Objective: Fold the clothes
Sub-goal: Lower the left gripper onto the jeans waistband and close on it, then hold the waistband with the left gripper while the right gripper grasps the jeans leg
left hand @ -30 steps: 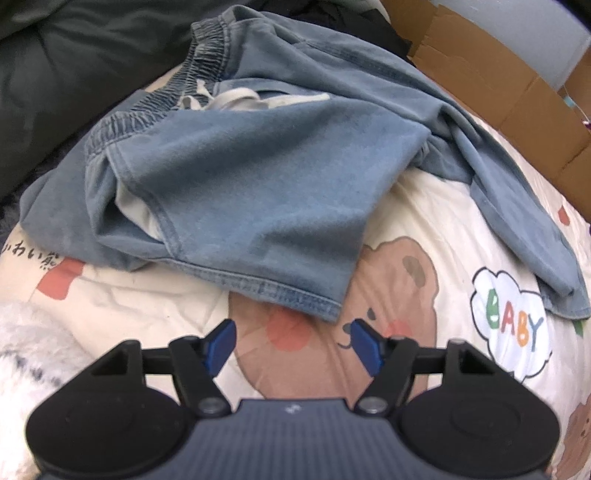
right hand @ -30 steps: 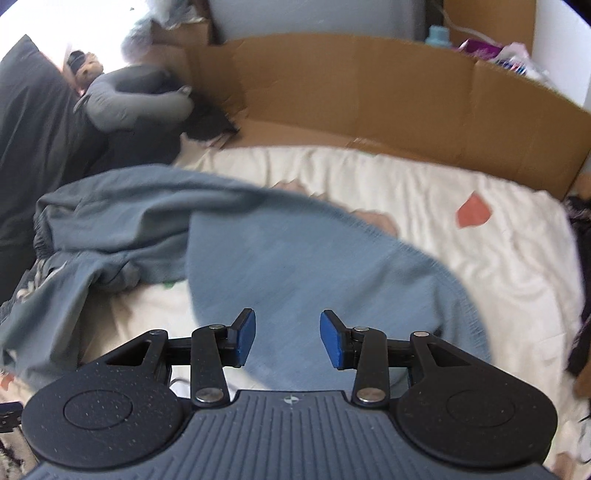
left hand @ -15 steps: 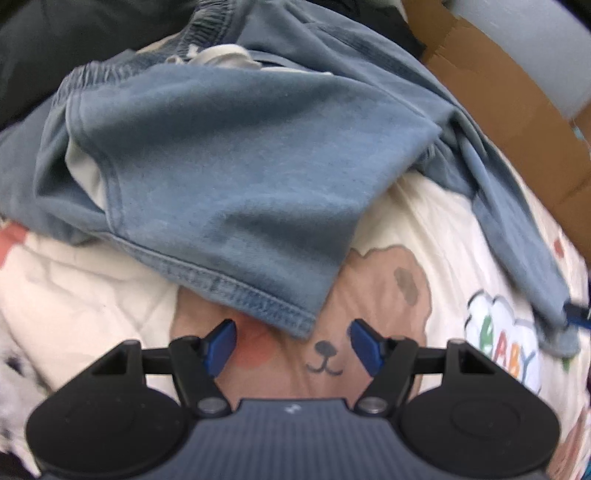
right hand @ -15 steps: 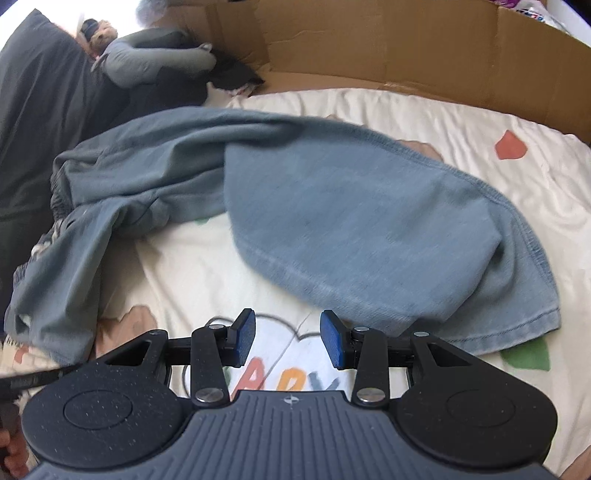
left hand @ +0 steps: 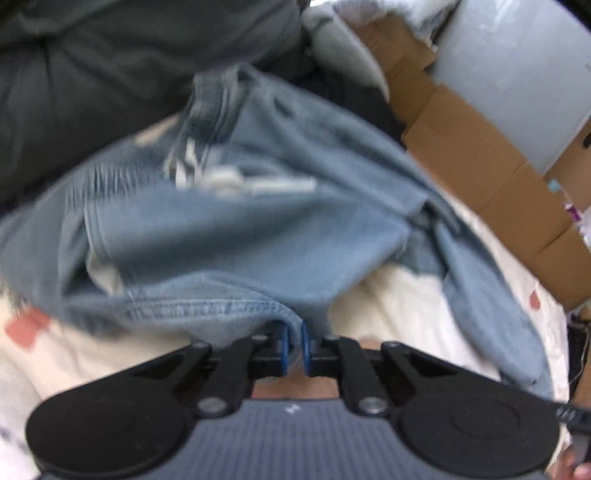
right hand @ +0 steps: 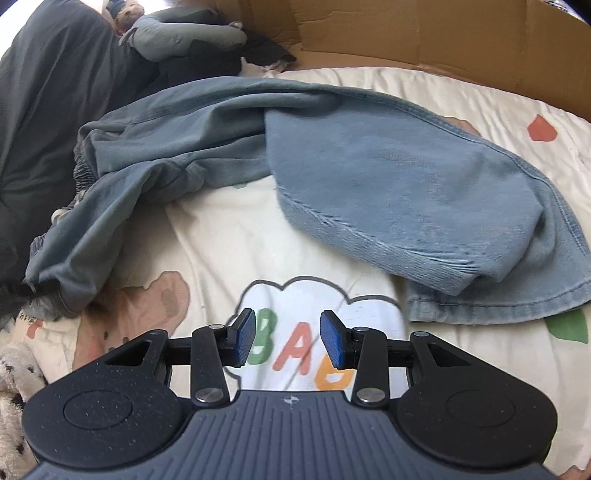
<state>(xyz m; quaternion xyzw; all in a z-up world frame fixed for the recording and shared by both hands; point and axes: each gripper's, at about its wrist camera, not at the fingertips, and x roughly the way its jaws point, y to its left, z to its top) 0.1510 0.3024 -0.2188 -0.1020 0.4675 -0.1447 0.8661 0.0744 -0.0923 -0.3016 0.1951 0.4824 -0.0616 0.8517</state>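
Light blue denim pants (left hand: 258, 229) lie crumpled on a cream printed bedsheet (left hand: 399, 314). My left gripper (left hand: 294, 345) is shut on the stitched hem of one pant leg, its blue pads pinching the cloth. In the right wrist view the other leg of the pants (right hand: 406, 192) stretches across the sheet to the right, its hem at the right edge. My right gripper (right hand: 288, 341) hangs open over the "BABY" cloud print (right hand: 317, 332), below and left of that hem, nothing between its fingers.
Brown cardboard walls (right hand: 424, 33) line the far side of the bed (left hand: 480, 155). Dark grey bedding and clothes (right hand: 48, 96) pile up at the left. A fluffy spotted fabric (right hand: 14, 373) lies at the lower left.
My left gripper moved onto the pant hem and closed on it, lifting the cloth slightly. My right gripper came down nearer the sheet, over the cloud print, still open.
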